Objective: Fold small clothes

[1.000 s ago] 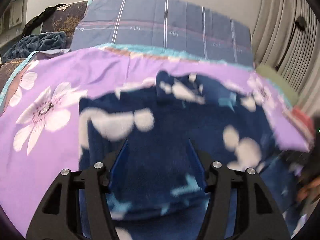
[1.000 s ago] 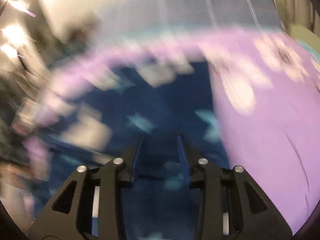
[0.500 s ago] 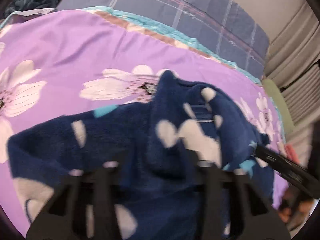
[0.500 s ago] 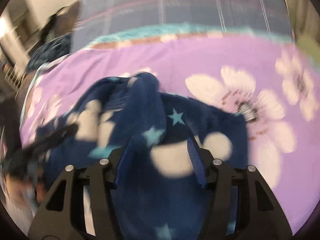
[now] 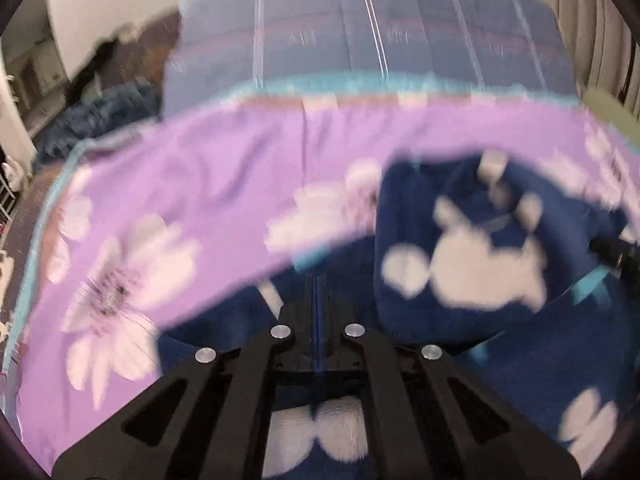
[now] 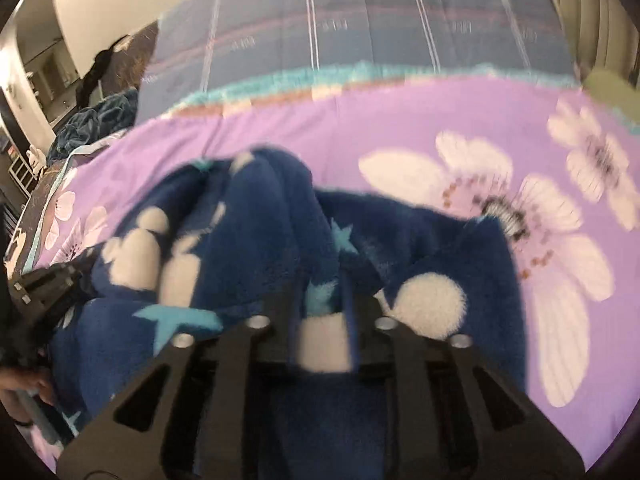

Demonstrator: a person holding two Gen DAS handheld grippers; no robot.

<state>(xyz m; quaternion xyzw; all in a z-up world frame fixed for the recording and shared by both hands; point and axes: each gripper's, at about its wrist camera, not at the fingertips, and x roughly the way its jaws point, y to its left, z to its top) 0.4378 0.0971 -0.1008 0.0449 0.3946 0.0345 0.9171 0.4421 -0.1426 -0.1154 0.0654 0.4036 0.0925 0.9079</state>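
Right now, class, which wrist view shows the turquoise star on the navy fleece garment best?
The right wrist view: the turquoise star lies sharp on the navy fleece garment. The left wrist view shows the garment blurred, no clear star.

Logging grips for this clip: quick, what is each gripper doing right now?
Left gripper: shut, jaws together over the navy fleece garment; whether fabric is pinched cannot be told.
Right gripper: closing, a fold of the garment between its jaws.

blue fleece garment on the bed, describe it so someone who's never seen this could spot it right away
Find the bed's purple sheet printed with big white flowers. The blue fleece garment lies bunched on it, just ahead of both grippers. Its dark navy pile with white blobs and turquoise stars is unlike anything nearby.
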